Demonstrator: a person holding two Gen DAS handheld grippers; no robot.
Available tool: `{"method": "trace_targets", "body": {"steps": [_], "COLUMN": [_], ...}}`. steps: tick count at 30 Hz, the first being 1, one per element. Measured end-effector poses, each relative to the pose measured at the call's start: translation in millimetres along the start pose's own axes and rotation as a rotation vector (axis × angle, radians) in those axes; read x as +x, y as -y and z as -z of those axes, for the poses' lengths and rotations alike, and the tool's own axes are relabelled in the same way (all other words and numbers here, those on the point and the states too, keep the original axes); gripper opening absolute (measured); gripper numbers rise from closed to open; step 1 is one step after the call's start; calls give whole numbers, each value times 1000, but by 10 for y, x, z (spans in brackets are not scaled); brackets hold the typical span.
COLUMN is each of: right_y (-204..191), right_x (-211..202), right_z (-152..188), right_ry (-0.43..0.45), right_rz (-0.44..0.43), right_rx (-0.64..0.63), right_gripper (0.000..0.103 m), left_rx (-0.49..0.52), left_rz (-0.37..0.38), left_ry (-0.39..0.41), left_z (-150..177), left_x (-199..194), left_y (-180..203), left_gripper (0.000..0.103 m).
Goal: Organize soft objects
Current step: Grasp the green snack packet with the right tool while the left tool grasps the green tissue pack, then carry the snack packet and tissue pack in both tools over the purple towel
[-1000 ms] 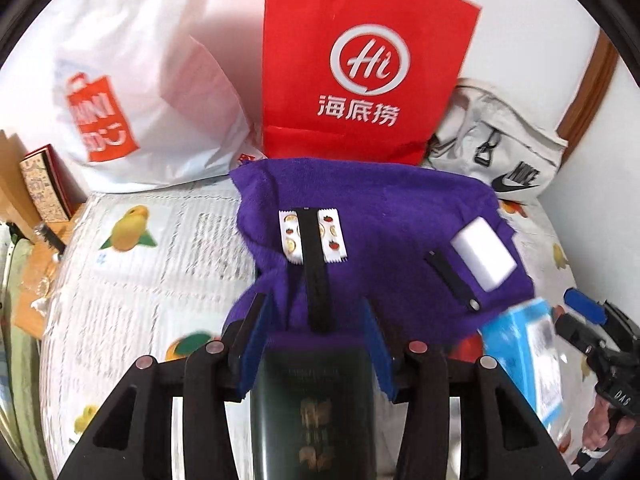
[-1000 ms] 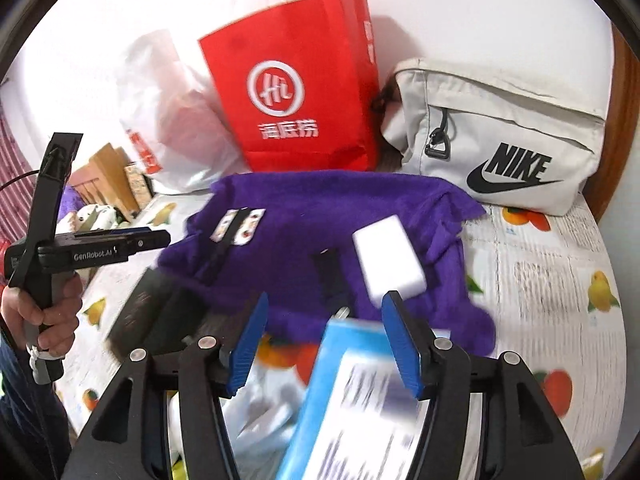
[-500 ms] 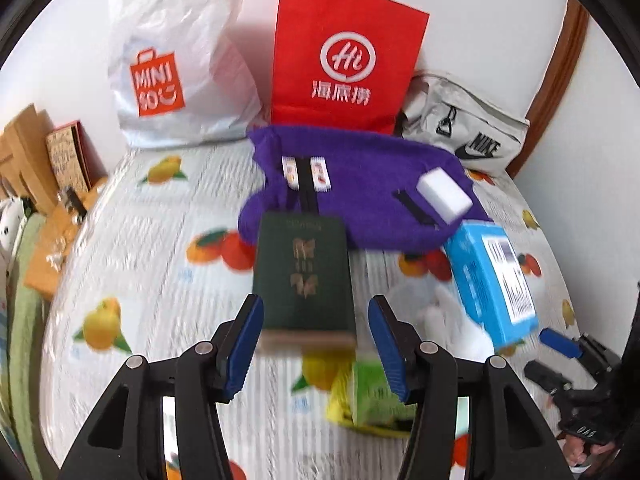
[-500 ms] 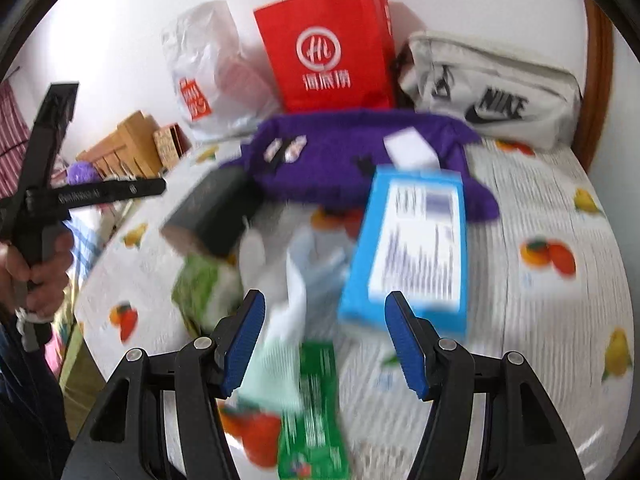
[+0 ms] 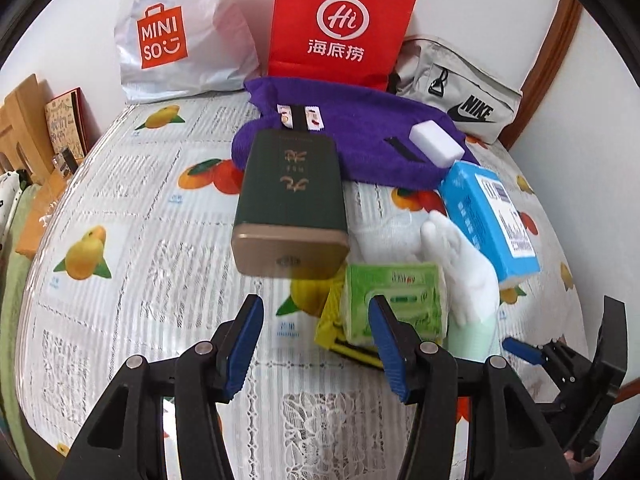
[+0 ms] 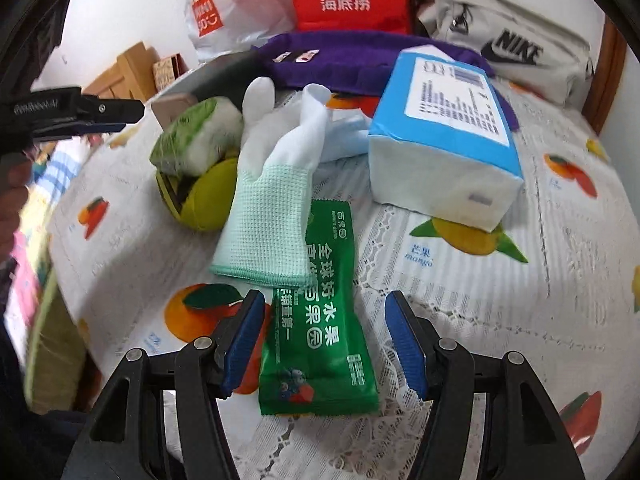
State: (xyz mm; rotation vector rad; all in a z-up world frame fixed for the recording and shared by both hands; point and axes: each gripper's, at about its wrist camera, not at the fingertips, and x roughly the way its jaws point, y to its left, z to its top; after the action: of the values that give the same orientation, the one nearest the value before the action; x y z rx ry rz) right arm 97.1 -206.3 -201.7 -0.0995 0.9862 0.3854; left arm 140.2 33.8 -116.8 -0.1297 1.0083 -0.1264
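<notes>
A purple towel lies at the back of the table with a white sponge on it. A dark green box leans on its front edge. A blue tissue pack, a white-and-green glove, a green tissue packet and a green snack bag lie in front. My left gripper is open and empty, short of the box. My right gripper is open, with the snack bag lying between its fingers. The right gripper also shows at the lower right of the left wrist view.
A red paper bag, a white Miniso bag and a grey Nike pouch stand along the back wall. A yellow-green pouch lies under the tissue packet. Cardboard boxes stand at the left.
Both grippers have pulled back from the towel toward the table's front. The dark green box and the blue tissue pack are out of the jaws and rest on the table.
</notes>
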Motion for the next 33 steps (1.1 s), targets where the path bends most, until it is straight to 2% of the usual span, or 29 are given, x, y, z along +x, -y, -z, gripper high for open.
{"method": "trace_targets", "body": {"steps": [1, 3, 4, 5, 8, 12, 16, 22, 29, 32, 33], "right_y": [-34, -104, -132, -137, -117, -81, -63, 175, 302, 327, 332], "right_x": [13, 31, 17, 2, -34, -137, -203, -279, -230, -219, -215], "right_z": [12, 39, 56, 64, 90, 192, 319, 435, 378, 366, 364], "right_ry": [6, 24, 35, 38, 26, 15, 12, 24, 56, 75, 82], "right_rz": [16, 58, 51, 40, 42, 20, 34, 74, 77, 73, 69], "right_rx": [-22, -60, -74, -75, -70, -59, -54, 30, 68, 75, 78], "right_gripper": [63, 58, 43, 35, 30, 28, 28, 28, 30, 30, 31], "left_rx": [1, 4, 7, 11, 25, 43, 69, 69, 84, 80, 78], "left_rz": [2, 11, 20, 29, 63, 123, 123, 117, 53, 60, 66], "left_ry": [0, -2, -3, -1, 8, 5, -7, -37, -56, -46, -34], "left_z": [15, 32, 38, 39, 38, 42, 50, 56, 2, 6, 4], "left_x": [2, 16, 26, 34, 63, 131, 236, 390, 575, 608, 598], "left_y": [4, 25, 47, 70, 170, 313, 439, 506, 535, 503, 492], "left_gripper": [52, 52, 52, 52, 61, 71, 76, 83, 84, 82, 79]}}
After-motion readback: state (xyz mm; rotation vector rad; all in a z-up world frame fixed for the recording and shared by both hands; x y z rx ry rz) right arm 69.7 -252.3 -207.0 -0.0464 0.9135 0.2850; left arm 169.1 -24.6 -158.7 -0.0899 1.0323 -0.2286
